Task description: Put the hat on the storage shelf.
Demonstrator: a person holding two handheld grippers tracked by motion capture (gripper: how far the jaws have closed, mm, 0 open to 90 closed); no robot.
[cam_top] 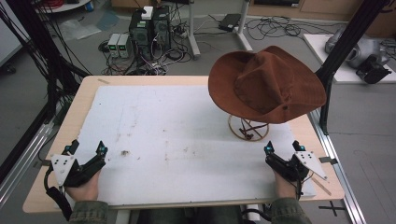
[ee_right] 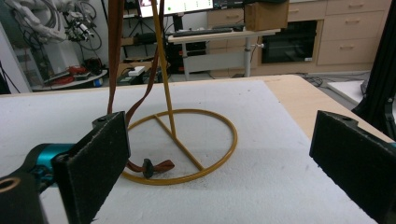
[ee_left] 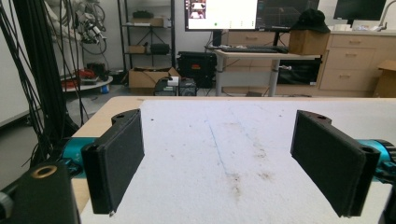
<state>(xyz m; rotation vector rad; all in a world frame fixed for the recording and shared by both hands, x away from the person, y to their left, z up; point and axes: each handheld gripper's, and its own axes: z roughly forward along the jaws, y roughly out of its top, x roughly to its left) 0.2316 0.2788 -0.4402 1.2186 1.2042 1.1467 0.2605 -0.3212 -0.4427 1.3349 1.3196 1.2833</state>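
Observation:
A brown wide-brimmed hat [cam_top: 266, 84] rests on a gold wire stand [cam_top: 248, 127] at the right of the white mat [cam_top: 177, 140]. The stand's ring base [ee_right: 187, 175] and upright rod lie just ahead of my right gripper [ee_right: 224, 158], with the hat's brown strap [ee_right: 114, 56] hanging down and its knotted end [ee_right: 150, 166] lying inside the ring. My right gripper [cam_top: 284, 148] is open near the front right, holding nothing. My left gripper [cam_top: 87, 148] stands open at the front left, and between its jaws [ee_left: 219, 158] I see bare mat.
The mat covers a wooden table [cam_top: 79, 100]. Dark stains [cam_top: 125, 152] mark the mat's middle. A black frame post [cam_top: 343, 42] rises at the right beside the hat. Computers and cables [cam_top: 149, 32] sit on the floor beyond the far edge.

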